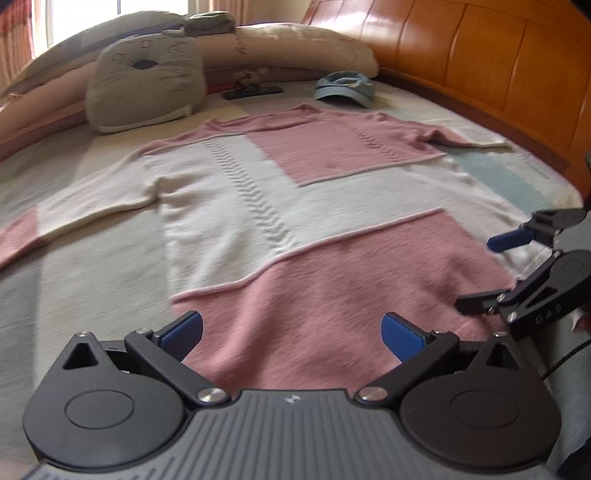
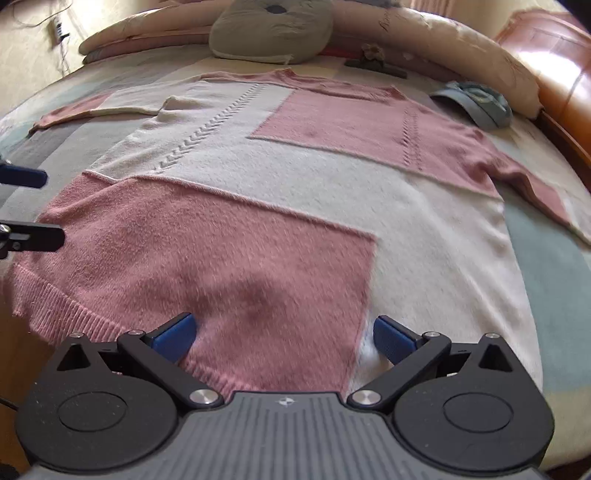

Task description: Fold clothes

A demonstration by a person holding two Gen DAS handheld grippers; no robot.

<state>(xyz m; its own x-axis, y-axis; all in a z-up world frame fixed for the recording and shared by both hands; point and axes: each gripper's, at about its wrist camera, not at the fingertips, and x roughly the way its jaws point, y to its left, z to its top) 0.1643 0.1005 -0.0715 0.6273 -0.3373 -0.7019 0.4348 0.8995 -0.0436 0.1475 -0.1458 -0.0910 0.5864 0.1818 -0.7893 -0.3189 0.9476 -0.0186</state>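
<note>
Hovering over the sweater (image 1: 303, 229) hem, both grippers' fingers (image 1: 400, 334) wide apart, empty.

Both grippers, left (image 1: 291, 332) and right (image 2: 282, 334), look alike: black linkage arms, blue fingers (image 1: 184, 328), silver screws (image 1: 212, 395), round black discs, a ribbed grey body (image 1: 291, 435). "DAS" lettering (image 1: 548, 313) marks the right gripper at 3 o'clock.

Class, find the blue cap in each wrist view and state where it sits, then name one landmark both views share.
Left wrist view: the blue cap lies top centre-right, beyond the sweater's neckline.
Right wrist view: the blue cap lies upper right, off the sweater's pink shoulder.
Shared landmark: the grey cushion beyond the collar.
</note>
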